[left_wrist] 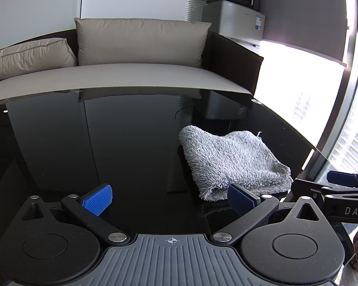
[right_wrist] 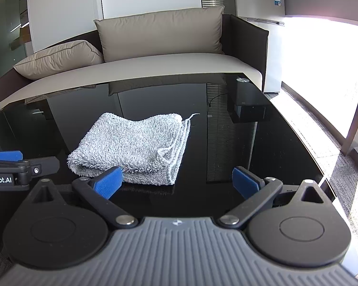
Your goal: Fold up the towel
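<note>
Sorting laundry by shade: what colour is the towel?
Light grey, fluffy towel; clearest in the right wrist view.

In the left wrist view, the white letters "DAS" stand on the black body of the right hand-held gripper (left_wrist: 341,181) at the right edge. In the right wrist view, "Robot.AI" stands in white on the left hand-held gripper (right_wrist: 6,157). The sticker on the fridge (left_wrist: 243,23) is too small to read.
</note>
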Action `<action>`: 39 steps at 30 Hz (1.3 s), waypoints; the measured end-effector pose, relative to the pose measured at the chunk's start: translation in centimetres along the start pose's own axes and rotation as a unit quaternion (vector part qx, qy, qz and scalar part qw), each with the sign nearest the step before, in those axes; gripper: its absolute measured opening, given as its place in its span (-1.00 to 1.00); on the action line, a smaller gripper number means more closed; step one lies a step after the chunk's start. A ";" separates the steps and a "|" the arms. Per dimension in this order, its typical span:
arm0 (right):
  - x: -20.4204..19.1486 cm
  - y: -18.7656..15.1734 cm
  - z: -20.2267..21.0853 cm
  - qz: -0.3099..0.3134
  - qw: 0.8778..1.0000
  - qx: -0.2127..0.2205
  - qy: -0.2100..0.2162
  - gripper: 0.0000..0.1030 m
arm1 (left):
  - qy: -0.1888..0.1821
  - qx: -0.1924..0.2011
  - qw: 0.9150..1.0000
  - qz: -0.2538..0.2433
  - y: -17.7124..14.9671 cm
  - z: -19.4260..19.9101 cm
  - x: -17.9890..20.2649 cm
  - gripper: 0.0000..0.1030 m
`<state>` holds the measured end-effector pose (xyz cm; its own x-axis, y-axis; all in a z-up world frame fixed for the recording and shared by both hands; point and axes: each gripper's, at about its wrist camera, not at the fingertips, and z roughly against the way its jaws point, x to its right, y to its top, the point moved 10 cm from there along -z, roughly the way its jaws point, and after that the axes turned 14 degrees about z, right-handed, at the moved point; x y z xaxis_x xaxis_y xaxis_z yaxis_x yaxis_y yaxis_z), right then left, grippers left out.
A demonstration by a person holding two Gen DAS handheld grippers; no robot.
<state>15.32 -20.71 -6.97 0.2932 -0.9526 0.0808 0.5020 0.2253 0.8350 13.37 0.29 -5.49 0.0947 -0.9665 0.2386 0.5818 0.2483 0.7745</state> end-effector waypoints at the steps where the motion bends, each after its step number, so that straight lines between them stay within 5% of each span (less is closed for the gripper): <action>1: 0.0 -0.1 0.2 -0.001 1.000 0.000 0.000 0.96 | 0.000 0.001 1.000 -0.001 -0.1 0.1 0.0 0.98; 39: -0.6 -1.7 3.5 -0.005 1.000 0.002 0.001 0.97 | 0.005 0.008 1.000 -0.006 -2.1 3.2 -0.8 0.98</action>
<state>11.39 -21.23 -6.54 0.2893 -0.9546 0.0706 0.5018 0.2140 0.8381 9.54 0.80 -5.45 0.0959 -0.9698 0.2242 0.5702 0.2381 0.7862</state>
